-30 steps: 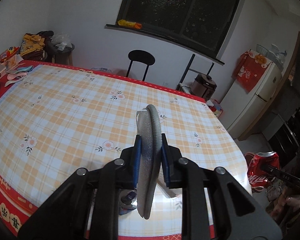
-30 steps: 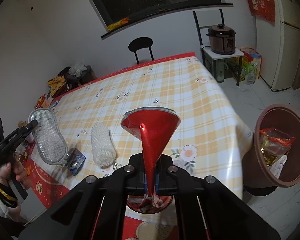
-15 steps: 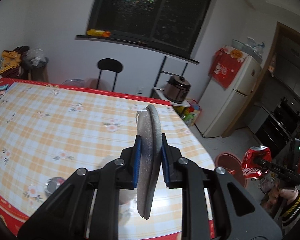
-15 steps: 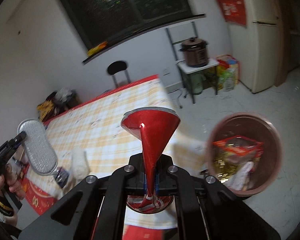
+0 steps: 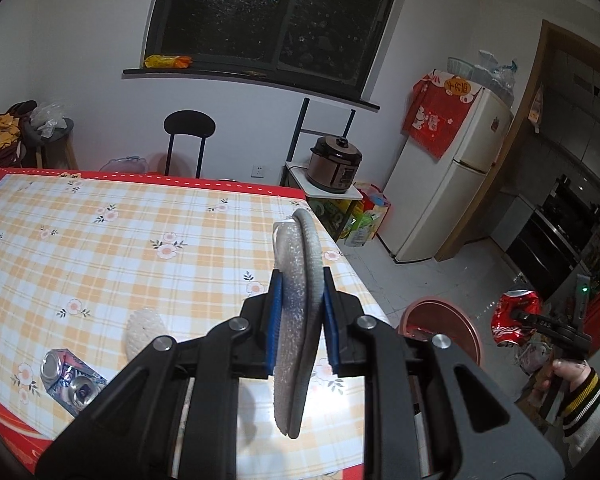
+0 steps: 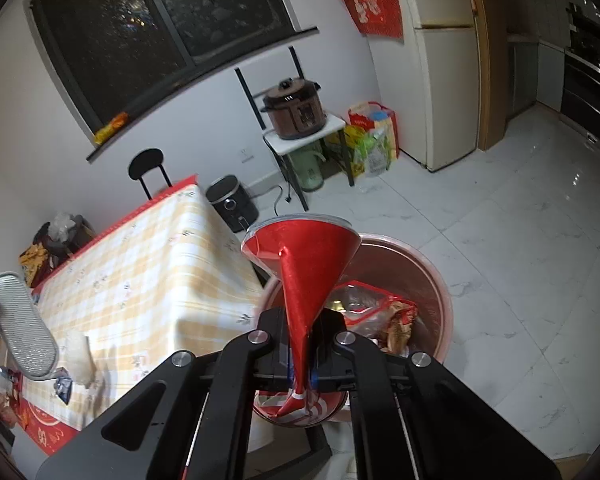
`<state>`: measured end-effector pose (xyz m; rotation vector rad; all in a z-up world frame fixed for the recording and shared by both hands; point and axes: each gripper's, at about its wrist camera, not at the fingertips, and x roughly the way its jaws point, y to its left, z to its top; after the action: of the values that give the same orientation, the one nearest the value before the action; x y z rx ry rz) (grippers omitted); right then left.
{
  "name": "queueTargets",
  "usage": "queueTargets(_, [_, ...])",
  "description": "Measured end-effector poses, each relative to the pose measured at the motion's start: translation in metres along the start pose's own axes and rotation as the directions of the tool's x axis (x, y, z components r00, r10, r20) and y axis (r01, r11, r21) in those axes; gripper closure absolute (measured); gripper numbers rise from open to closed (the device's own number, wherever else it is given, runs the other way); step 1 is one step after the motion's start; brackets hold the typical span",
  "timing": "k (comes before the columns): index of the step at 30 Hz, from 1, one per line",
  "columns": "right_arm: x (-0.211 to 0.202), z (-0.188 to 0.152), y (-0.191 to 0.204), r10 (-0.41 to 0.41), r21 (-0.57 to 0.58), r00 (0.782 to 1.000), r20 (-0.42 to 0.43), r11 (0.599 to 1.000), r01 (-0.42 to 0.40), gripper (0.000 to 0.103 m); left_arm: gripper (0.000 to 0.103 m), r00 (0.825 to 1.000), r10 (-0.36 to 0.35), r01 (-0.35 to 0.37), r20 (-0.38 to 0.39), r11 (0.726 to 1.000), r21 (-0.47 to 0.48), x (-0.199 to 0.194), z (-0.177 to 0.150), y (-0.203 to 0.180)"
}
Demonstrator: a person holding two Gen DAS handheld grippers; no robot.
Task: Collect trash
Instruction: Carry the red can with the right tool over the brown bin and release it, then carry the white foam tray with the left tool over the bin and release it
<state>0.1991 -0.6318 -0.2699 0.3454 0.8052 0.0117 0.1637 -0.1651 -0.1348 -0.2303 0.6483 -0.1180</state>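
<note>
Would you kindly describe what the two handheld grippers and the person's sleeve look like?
Both grippers, left gripper and right gripper, are matte black plastic with silver screws and blue finger pads. The sleeve is white with a black-and-yellow striped cuff.

A home kitchen: white fridge [image 5: 456, 184], rice cooker [image 5: 335, 164], oven [image 5: 560, 232], table [image 5: 100, 248] with flower cloth.

The left wrist view looks forward and downward along the left tongs [image 5: 298, 312], across the checked surface [image 5: 100, 248] toward the window [image 5: 276, 16]. The right wrist view looks more steeply down along the right tongs [image 6: 300, 344], close above the bin [image 6: 440, 300]. Both views share the surface, window, rice cooker [image 5: 334, 164] and refrigerator [image 5: 452, 184].
</note>
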Motion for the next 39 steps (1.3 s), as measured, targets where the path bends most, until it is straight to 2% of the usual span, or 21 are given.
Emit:
queueTargets(8, [0.030,0.001,-0.026,-0.060,0.040,0.996,-0.063,0.997,0.062,0.097,0.081,1.000,0.028,-0.028,-0.013,1.000,0.002,0.010,-0.003,-0.019])
queueTargets(13, [0.034,0.004,-0.036,-0.076,0.064,0.995,-0.069,0.995,0.081,0.091,0.081,1.000,0.018,-0.018,-0.015,1.000,0.013,0.015,-0.001,-0.028])
queueTargets(14, [0.034,0.004,-0.037,-0.079,0.069,0.994,-0.069,0.994,0.084,0.088,0.081,1.000,0.014,-0.014,-0.014,1.000,0.017,0.016,-0.001,-0.031])
queueTargets(16, [0.031,0.003,-0.038,-0.077,0.077,0.995,-0.061,0.994,0.081,0.068,0.081,1.000,0.005,-0.004,-0.014,1.000,0.026,0.016,0.000,-0.037])
queueTargets(20, [0.020,0.004,-0.038,-0.079,0.087,0.996,-0.033,0.993,0.082,0.054,0.081,1.000,-0.023,0.024,-0.014,0.999,0.045,0.018,0.004,-0.048])
queueTargets(22, [0.009,0.006,-0.037,-0.080,0.091,0.997,-0.003,0.993,0.080,0.038,0.081,0.999,-0.042,0.042,-0.014,0.997,0.058,0.019,0.005,-0.055])
queueTargets(23, [0.003,0.008,-0.036,-0.082,0.089,0.997,0.011,0.993,0.080,0.034,0.081,0.999,-0.051,0.052,-0.014,0.997,0.064,0.019,0.006,-0.058])
queueTargets(25, [-0.012,0.011,-0.033,-0.090,0.085,0.995,0.051,0.993,0.086,0.015,0.081,0.997,-0.074,0.074,-0.014,0.994,0.079,0.020,0.008,-0.065])
queueTargets(27, [-0.030,0.014,-0.029,-0.106,0.082,0.990,0.099,0.992,0.098,0.005,0.081,0.995,-0.096,0.097,-0.015,0.991,0.093,0.021,0.009,-0.073])
queueTargets(33, [-0.072,0.023,-0.021,-0.116,0.042,0.977,0.177,0.993,0.110,0.005,0.081,0.982,-0.188,0.189,-0.024,0.972,0.139,0.028,0.012,-0.107])
queueTargets(39, [-0.109,0.020,-0.025,-0.132,0.027,0.967,0.218,0.991,0.129,0.005,0.081,0.956,-0.291,0.294,-0.047,0.937,0.188,0.041,0.011,-0.155])
